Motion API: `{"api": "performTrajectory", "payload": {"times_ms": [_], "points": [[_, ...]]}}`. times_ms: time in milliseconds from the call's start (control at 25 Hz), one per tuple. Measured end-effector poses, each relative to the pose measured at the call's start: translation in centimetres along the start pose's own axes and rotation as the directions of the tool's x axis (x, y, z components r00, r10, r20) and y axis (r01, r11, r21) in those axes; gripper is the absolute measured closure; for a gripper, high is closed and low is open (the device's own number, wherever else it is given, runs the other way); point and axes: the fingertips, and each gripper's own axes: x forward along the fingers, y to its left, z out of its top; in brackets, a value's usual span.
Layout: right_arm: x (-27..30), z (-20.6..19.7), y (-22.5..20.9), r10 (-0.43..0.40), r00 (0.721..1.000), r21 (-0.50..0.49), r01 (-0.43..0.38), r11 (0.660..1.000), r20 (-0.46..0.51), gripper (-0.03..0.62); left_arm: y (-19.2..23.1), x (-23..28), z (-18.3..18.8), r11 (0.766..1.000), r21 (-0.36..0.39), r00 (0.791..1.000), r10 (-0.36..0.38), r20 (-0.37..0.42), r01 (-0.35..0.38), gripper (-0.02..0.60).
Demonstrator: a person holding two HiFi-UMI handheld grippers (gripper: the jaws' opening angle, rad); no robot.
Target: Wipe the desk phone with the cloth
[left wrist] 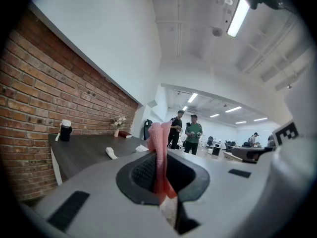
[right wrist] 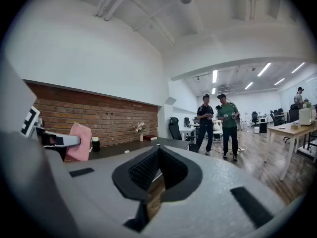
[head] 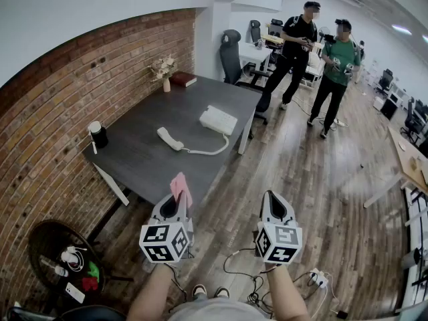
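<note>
A white desk phone (head: 218, 120) sits on the dark desk (head: 140, 162) by the brick wall. Its handset (head: 170, 139) lies off the base on the desktop, joined by a cord (head: 208, 152). My left gripper (head: 178, 196) hovers short of the desk's near edge, shut on a pink cloth (head: 180, 184) that sticks up between the jaws. The left gripper view shows the cloth (left wrist: 159, 150) pinched upright, with the handset (left wrist: 111, 153) far ahead. My right gripper (head: 272, 200) is held beside it over the floor, shut with nothing in it. In the right gripper view the cloth (right wrist: 79, 142) appears at left.
A black cup (head: 99, 135), a vase of flowers (head: 164, 69) and a book (head: 182, 79) stand on the desk. Behind it is an office chair (head: 232, 53). Two people (head: 294, 45) stand beyond. A round side table (head: 60, 256) is at lower left; cables (head: 242, 267) lie on the floor.
</note>
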Motion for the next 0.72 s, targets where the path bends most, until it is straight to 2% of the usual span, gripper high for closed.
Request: {"api": "performTrajectory", "payload": {"times_ms": [280,480,720], "points": [[0.0,-0.3,0.8,-0.026,1.000,-0.006,0.026,1.000,-0.005,0.594,1.3,-0.3,0.0,1.000,-0.017,1.000,-0.005,0.003,0.005,0.560],[0.5,-1.1,1.2,-0.052,0.999,0.035,0.053,0.998,-0.012,0.592,2.1,0.2,-0.7,0.999,-0.011,0.999,-0.034,-0.016,0.034,0.560],[0.8,-2.5,1.4,-0.079,0.996,0.036,0.081,0.996,-0.048,0.592,3.1,1.3,-1.0,0.998,-0.008,0.997,-0.069,-0.031,0.069,0.560]]}}
